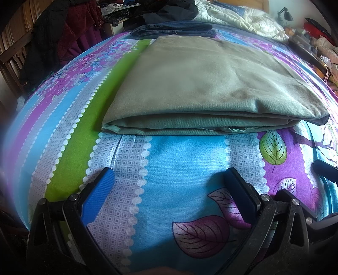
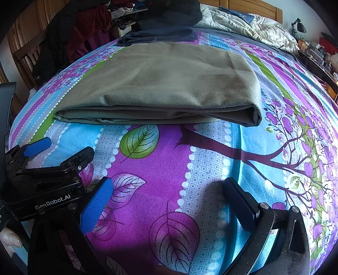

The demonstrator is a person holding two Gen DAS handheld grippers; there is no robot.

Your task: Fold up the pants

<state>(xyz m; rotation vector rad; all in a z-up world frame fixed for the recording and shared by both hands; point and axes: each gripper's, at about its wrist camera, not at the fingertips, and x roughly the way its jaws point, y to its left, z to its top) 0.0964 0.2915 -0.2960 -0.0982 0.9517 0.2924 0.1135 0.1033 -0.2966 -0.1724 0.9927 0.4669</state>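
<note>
Holding: nothing in either gripper; both hovered over the bedsheet (image 1: 181, 160), short of the pants.
Pants: olive-grey pants (image 1: 202, 84) lay folded into a flat rectangle on the sheet, layered fold edge facing me, stacked plies visible along it.
Pants, right view: same bundle (image 2: 160, 84), its right end folded over, near corner rounded.
Left gripper: my left gripper (image 1: 169, 179) was spread wide, nothing between the fingers; blue pad (image 1: 98, 194) on one side, dark finger on the other, both near side of the pants and clear of the cloth.
Right gripper: my right gripper (image 2: 166, 190) was also wide apart and empty, on the near side of the pants, over the purple leaf print.
Gripper spacing: left gripper body (image 2: 48, 175) showed in the right view, just left of my right gripper, further left along the pants' near edge.
Hand: a fingertip (image 2: 10, 239) showed at the lower left of the right view, below the left gripper body.
Jeans: dark blue folded denim (image 1: 173, 30) sat just beyond the pants' far edge; touching or not, I couldn't tell.
Duvet: white crumpled duvet (image 1: 238, 19) lay beyond the pants, to the right of the denim.
Clutter: dark and maroon clothes (image 1: 69, 31) hung beyond the pants to the left, off the bed.
Lamp: black desk lamp (image 2: 299, 25) stood far right, beyond the pants.
</note>
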